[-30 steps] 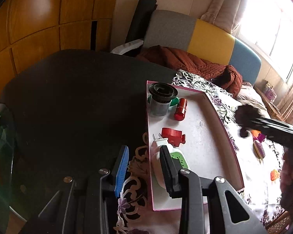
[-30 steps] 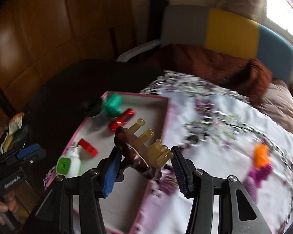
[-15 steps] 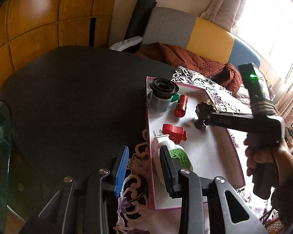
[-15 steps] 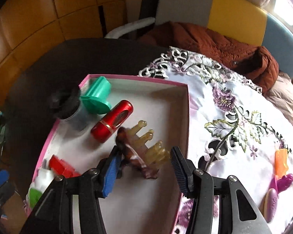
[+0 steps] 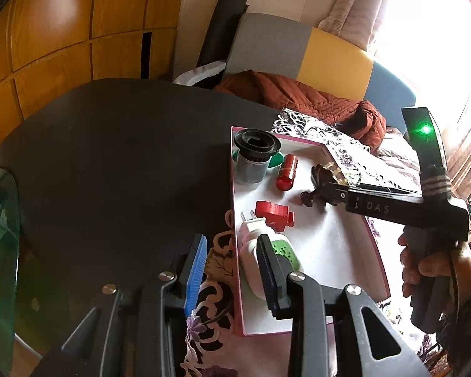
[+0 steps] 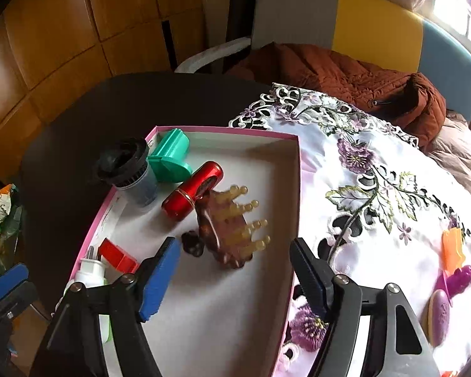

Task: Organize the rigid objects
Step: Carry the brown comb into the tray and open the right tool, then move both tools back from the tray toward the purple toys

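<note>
Left gripper (image 5: 230,275): black plastic fingers, one blue ribbed pad, one black ribbed pad, silver screws at pivots. Right gripper (image 6: 232,270): same build, blue pad opposite black. Its black body carries a green light, white lettering, grey bands. Bare-skinned right hand (image 5: 430,267), dark patterned sleeve.

Rust quilted jacket (image 6: 345,72) heaped on grey-yellow-blue sofa (image 6: 376,22); floral lace cloth (image 6: 376,188) over dark table (image 5: 110,157); perhaps snack wrapper (image 6: 3,201) at left.

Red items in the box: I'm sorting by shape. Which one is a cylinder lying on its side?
The glossy red tube with a gold band, touching the brown scalp comb. The other red piece, by the white plug, is blocky.
</note>
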Demonstrator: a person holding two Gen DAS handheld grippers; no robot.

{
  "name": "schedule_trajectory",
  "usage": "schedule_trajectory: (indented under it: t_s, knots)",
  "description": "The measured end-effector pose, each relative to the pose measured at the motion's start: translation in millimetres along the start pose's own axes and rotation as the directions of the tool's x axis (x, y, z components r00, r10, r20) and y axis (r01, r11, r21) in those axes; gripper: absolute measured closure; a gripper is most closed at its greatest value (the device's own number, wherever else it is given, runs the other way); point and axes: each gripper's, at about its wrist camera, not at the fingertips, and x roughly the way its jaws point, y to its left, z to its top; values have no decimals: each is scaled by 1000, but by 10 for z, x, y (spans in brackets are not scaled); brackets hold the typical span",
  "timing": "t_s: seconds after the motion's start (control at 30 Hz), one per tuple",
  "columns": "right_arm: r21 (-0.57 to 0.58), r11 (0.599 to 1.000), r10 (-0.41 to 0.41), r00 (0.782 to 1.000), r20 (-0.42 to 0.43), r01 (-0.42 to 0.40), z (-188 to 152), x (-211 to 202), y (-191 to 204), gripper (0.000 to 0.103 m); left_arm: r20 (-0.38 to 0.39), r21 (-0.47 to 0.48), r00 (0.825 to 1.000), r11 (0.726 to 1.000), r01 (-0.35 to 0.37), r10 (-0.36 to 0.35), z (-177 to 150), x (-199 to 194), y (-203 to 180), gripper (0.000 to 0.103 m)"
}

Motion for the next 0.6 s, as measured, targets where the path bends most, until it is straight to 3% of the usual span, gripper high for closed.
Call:
schedule_trajectory:
  t_s: [0.23, 0.6]
  knots:
    - [-7, 1000, -26, 999, 40, 26, -117, -184, -2, 28, 11, 20, 1000, 1000, 2, -2, -5, -69, -46, 70]
    - [16, 1000, -1, 995, 98, -1, -194, -465, -54, 27, 20, 55, 1000, 998, 8, -9, -9, -142, -151, 70]
